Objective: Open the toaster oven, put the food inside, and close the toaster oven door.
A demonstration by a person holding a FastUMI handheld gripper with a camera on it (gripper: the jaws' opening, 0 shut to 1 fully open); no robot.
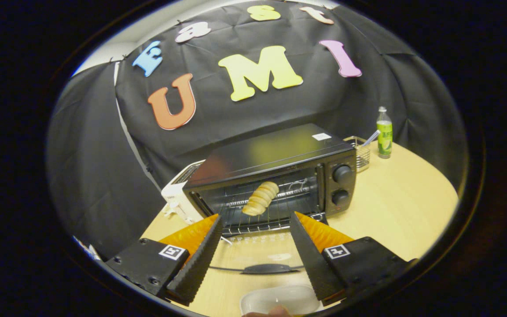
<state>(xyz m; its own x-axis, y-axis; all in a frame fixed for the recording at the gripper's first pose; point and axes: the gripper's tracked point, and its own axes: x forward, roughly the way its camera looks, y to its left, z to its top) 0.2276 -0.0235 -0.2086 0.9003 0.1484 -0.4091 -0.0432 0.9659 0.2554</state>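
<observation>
The bread is lying on the rack inside the toaster oven, beyond the fingers, which are spreading wide and holding nothing. The glass door is hanging open; best to hook under its handle and lift evenly.

A staged recording booth made up as a kitchen corner: black cloth wall draped behind a pale wooden desk carrying a black toaster oven, a white pop-up toaster, a wire utensil basket and a green drink bottle.
</observation>
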